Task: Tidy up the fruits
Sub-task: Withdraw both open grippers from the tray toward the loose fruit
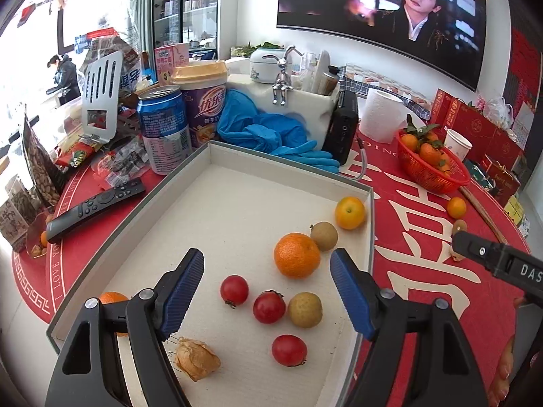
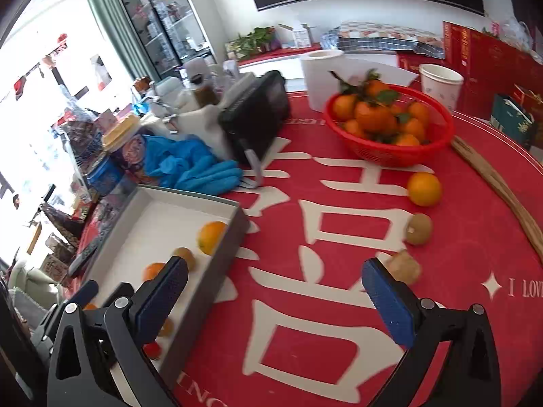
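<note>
Left hand-held gripper (image 1: 268, 291) spread wide and empty above the shallow tray (image 1: 237, 156), blue pads hanging over three cherry tomatoes (image 1: 268, 306), a tangerine (image 1: 297, 255), two brown longans (image 1: 305, 309), a yellow-orange citrus (image 1: 350, 212) in the far right corner and a papery husked fruit (image 1: 197, 357) near the front. Right hand-held gripper (image 2: 275, 291) likewise wide open with nothing between the jaws, held over the red desk (image 2: 305, 356) beside the tray. Loose on the desk ahead of it: a small orange (image 2: 424, 189), a brown longan (image 2: 419, 228) and a tan husked fruit (image 2: 404, 266) just beyond the right pad, with a red basket (image 2: 390, 151) of tangerines further back.
</note>
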